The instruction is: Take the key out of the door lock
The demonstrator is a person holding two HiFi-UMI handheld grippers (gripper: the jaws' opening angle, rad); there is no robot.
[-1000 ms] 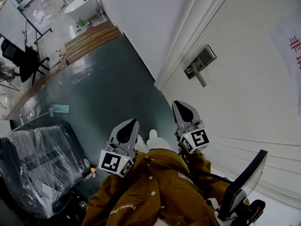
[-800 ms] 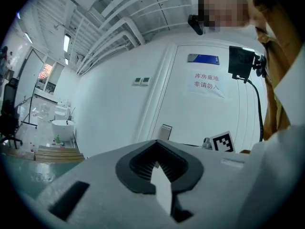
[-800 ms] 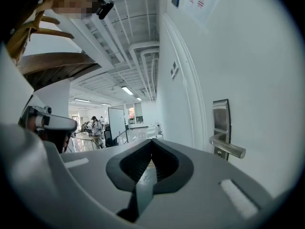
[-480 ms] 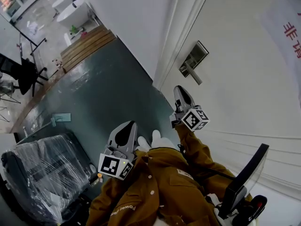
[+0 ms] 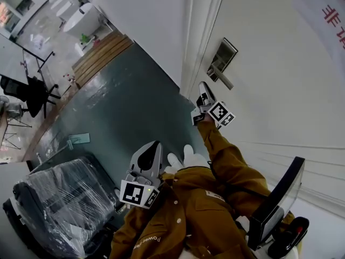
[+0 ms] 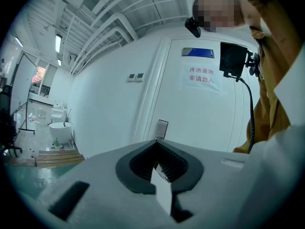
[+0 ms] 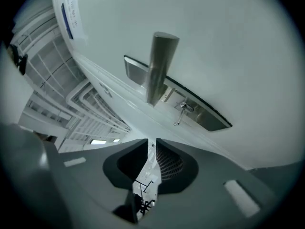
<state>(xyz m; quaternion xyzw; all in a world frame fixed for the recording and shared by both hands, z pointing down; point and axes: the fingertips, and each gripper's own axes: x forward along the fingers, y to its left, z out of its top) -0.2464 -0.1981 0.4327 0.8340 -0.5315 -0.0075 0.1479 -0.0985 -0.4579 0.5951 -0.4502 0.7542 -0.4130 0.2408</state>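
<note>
Right gripper view: key (image 7: 183, 109) tiny, form unclear; handle (image 7: 159, 66) covers middle of lock plate (image 7: 209, 119). Head and left gripper views: key too small to make out at lock plate. Red sign (image 5: 330, 16) cut off by head view's right edge.

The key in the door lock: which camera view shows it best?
The right gripper view: the key is close, in the lock plate beside the handle. Head and left gripper views show only the distant plate.

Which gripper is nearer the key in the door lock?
Right. The right gripper points at the key, just short of it, jaws slightly apart; the left gripper hangs back by the person's chest, shut.
</note>
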